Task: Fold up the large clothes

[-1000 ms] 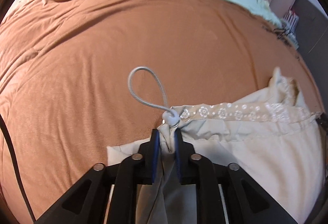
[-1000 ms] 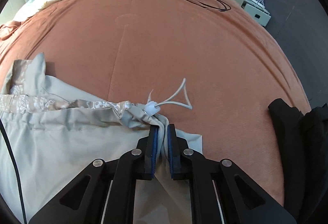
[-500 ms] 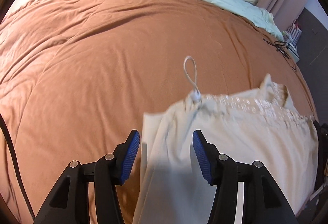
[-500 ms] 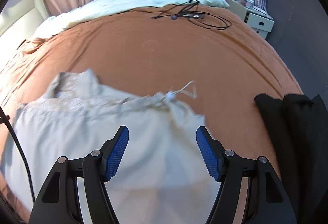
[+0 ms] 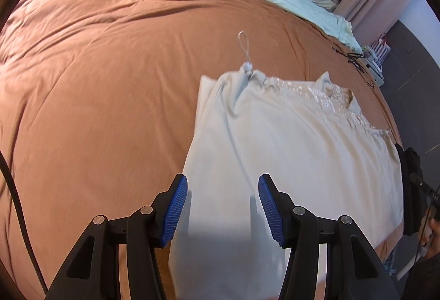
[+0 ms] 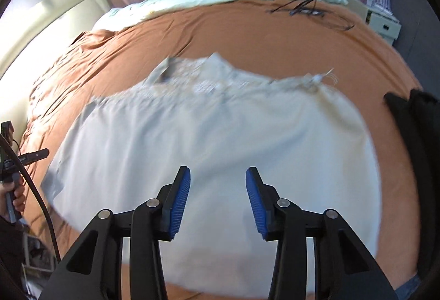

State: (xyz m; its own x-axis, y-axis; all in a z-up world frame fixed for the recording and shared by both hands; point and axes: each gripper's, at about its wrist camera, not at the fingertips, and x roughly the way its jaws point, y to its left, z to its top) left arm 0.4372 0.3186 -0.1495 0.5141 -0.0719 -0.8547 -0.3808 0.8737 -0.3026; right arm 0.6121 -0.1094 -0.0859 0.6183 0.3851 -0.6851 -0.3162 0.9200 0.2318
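Now left gripper point(image 5: 222, 203) parted, empty; right gripper point(image 6: 217, 199) closing, empty, above garment point(image 6: 220, 135).

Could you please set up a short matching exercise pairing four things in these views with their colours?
Things:
1. bedspread
2. garment
3. gripper pads
4. cables

Colours:
A. blue
B. black
C. rust orange
D. cream

Pairs: 1-C, 2-D, 3-A, 4-B
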